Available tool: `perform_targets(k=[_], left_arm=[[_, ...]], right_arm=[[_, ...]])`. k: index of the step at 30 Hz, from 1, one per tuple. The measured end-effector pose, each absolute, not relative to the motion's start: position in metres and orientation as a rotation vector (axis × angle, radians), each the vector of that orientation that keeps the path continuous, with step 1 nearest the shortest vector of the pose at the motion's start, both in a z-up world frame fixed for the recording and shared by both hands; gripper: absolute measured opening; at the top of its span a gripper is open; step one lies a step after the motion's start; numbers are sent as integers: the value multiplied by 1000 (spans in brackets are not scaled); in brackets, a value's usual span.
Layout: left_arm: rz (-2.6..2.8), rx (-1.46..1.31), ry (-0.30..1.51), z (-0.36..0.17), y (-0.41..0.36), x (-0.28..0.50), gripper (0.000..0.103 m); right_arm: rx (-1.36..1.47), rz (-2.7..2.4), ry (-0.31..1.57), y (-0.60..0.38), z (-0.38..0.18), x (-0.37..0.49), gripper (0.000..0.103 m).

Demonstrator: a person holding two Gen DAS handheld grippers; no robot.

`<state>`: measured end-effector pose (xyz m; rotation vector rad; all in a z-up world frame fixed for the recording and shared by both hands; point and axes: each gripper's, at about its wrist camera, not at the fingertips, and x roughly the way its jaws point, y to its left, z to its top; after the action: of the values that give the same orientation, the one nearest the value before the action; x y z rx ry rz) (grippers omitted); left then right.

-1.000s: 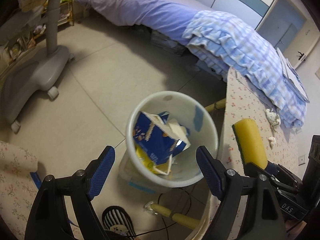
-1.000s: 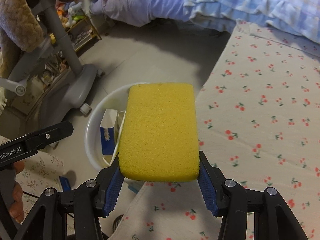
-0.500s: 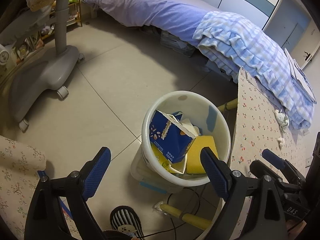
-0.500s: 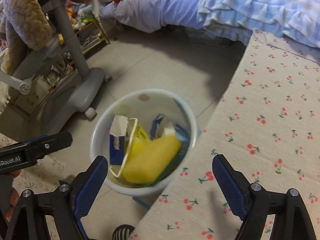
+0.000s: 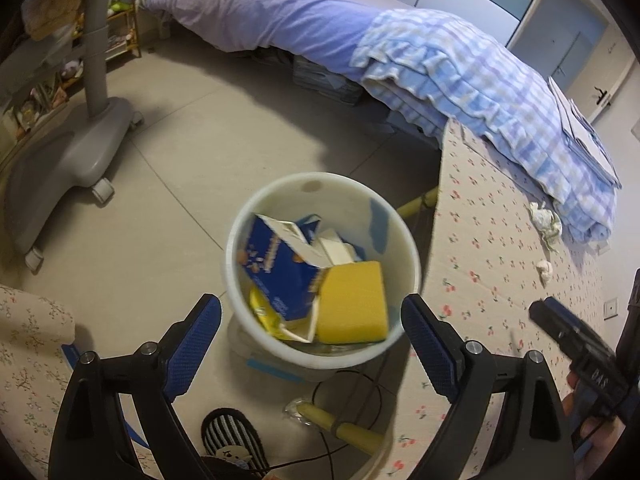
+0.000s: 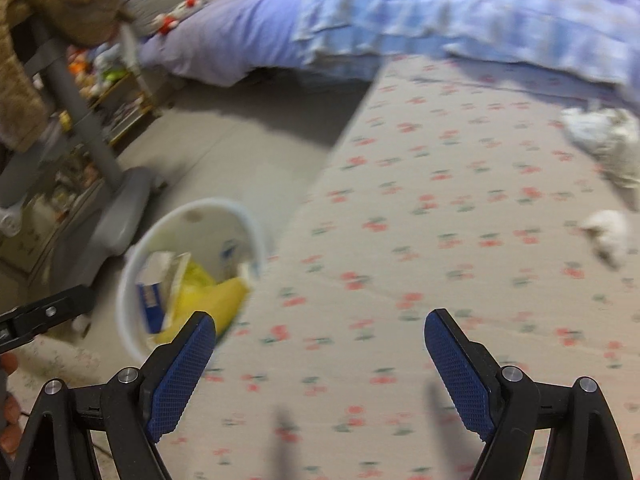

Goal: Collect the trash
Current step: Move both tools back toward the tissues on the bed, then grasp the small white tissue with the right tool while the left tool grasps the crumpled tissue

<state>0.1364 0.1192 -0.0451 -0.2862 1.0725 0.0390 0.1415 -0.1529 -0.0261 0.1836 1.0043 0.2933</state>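
A white bin [image 5: 394,236] stands on the floor beside the table; inside lie a yellow sponge [image 5: 354,302], a torn blue carton [image 5: 276,262] and other wrappers. My left gripper [image 5: 310,312] hangs above the bin, open and empty. Over the cherry-print tablecloth [image 6: 440,240] my right gripper [image 6: 318,328] is open with nothing between its fingers; the bin [image 6: 132,280] sits at its lower left. Crumpled white tissues [image 6: 600,136] and a smaller wad [image 6: 608,226] lie on the cloth at the far right, also seen from the left wrist as tissues [image 5: 544,220] and a wad [image 5: 545,270].
A bed with a purple sheet and checked blanket [image 5: 460,68] runs behind the table. A grey rolling stand base [image 5: 68,148] sits on the tiled floor at the left. A striped slipper [image 5: 234,440] and yellow table legs [image 5: 344,426] are near the bin.
My right gripper opened and dropped the yellow sponge into the bin, then swung right over the table toward the tissues. The left gripper shifted slightly, staying open above the bin.
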Motion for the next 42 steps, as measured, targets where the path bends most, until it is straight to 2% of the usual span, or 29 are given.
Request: perform_targets(k=[8,17,26,29,31,34,42], left_arm=[[-2,-274,1089,-45,77,146,93],[-18,-223,1112,-51,41,158,93],[-32,-290,1126,-52,14,170,93],[-38,-270,1121,-50,0,173,93],[-35,-247,1118,-50,-9,174,93],[-38,-225,1117,-51,-21,177,93],[-120,-218,1090,-51,-74,190,93]], right_arm=[[140,97,947,-224,-34,152,89],[166,-12,973,-272,-65,172,89],[156,-73,975,-276,-78,191,69],[146,-76,971,-275,-78,196,47],[137,-83,974,-276,-78,199,28],[172,-79,986,-284,-77,200,25],[284,-93,986,-332,-51,179,24]])
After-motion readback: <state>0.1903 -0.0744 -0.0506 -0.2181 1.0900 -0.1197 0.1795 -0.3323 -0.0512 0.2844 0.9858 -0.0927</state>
